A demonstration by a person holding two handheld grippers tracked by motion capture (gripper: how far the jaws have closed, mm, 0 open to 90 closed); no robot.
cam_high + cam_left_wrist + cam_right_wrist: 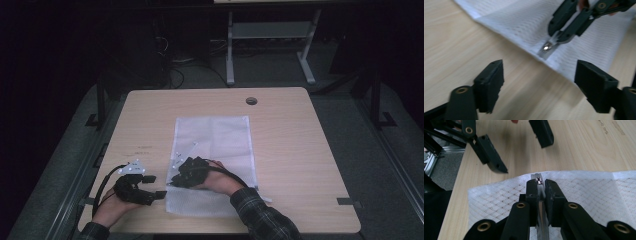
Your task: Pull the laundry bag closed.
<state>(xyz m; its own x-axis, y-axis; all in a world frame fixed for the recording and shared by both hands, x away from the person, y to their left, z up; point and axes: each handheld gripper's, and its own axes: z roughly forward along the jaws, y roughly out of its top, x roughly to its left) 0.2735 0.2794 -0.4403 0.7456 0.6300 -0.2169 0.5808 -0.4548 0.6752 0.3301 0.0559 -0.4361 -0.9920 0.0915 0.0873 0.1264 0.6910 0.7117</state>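
A white mesh bag point(215, 135) lies flat on the wooden table point(300, 150). At the bag's near left edge my right gripper point(172, 180) is shut on the bag's metal zipper pull point(539, 180), which sits pinched between its jaw tips point(541, 183). The left gripper view shows that pull point(547, 47) at the mesh edge under the right gripper point(559, 37). My left gripper point(156, 186) rests just left of the bag, open, its jaws wide apart over bare wood point(539, 75) and pointing at the pull. It appears in the right gripper view as well point(524, 152).
A round cable hole point(251, 101) sits near the table's far edge. Beyond the table stands the metal frame of another desk point(270, 35), with cables on the dark floor. The table's left edge runs close to my left hand.
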